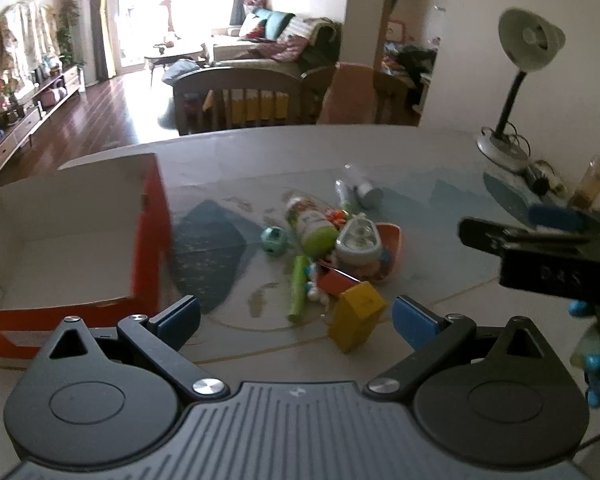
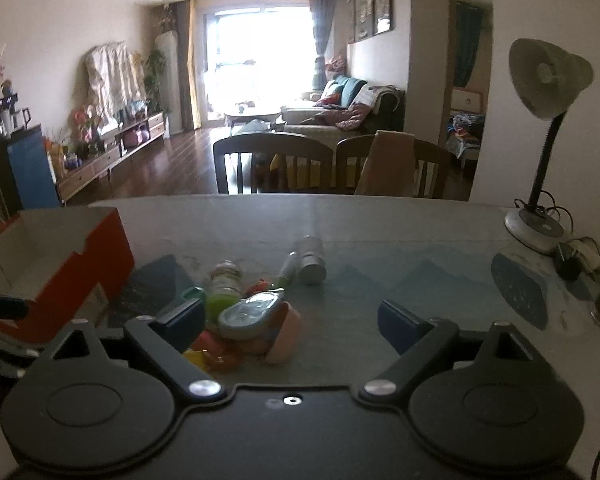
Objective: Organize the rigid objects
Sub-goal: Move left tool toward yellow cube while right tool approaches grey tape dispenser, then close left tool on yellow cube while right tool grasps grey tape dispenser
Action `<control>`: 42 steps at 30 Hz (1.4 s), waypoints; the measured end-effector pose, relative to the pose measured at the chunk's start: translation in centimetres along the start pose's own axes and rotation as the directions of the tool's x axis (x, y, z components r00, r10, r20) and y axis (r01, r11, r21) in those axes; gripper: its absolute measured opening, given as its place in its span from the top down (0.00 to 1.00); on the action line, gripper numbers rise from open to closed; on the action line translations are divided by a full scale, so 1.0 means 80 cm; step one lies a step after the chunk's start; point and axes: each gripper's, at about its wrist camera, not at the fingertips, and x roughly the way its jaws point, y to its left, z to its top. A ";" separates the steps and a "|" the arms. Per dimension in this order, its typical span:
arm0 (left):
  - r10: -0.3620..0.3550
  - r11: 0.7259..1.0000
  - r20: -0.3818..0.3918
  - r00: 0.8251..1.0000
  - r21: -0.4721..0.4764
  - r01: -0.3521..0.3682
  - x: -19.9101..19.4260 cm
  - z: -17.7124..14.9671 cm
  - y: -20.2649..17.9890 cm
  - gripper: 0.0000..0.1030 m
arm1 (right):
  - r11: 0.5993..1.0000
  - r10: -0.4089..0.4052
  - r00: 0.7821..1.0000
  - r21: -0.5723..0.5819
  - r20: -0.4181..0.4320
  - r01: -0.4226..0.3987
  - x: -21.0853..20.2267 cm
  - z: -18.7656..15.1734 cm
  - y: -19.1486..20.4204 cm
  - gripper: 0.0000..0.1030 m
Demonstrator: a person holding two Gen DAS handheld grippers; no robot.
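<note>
A heap of small toys lies mid-table: a yellow block, a green stick, a green-capped bottle, a teal toy and a white-and-grey toy on a pink piece. My left gripper hangs open above the table's near side, the yellow block just ahead between its blue pads. My right gripper is open and empty too, over the same heap, where the white-and-grey toy and the bottle show. It enters the left wrist view as the right gripper. An orange box stands open at the left.
A silver can and a small tube lie beyond the heap. A desk lamp with cables and a brown bottle stand at the table's right end. Chairs line the far edge. The orange box has high walls.
</note>
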 end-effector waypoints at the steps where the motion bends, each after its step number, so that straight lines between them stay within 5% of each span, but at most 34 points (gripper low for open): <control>1: -0.004 1.000 -0.005 1.000 0.007 0.004 0.008 0.000 -0.005 0.00 | 1.000 0.003 1.000 -0.008 -0.008 -0.003 0.006 0.000 -0.003 0.12; 14: 0.002 0.997 -0.041 0.999 0.083 0.001 0.083 -0.002 -0.053 0.01 | 0.994 0.080 0.992 -0.071 -0.095 -0.087 0.066 0.003 -0.035 0.20; 31: 0.018 0.997 -0.110 0.994 0.075 -0.009 0.135 -0.015 -0.058 0.28 | 0.937 0.211 0.961 -0.244 -0.179 -0.251 0.152 0.017 0.017 0.22; 39: 0.010 0.998 -0.126 0.992 0.064 -0.002 0.147 -0.020 -0.057 0.28 | 0.928 0.179 0.955 -0.282 -0.238 -0.244 0.179 0.003 0.034 0.25; 42: 0.008 0.998 -0.136 0.991 0.064 0.001 0.151 -0.022 -0.057 0.36 | 0.934 0.153 0.955 -0.277 -0.255 -0.224 0.187 -0.003 0.033 0.26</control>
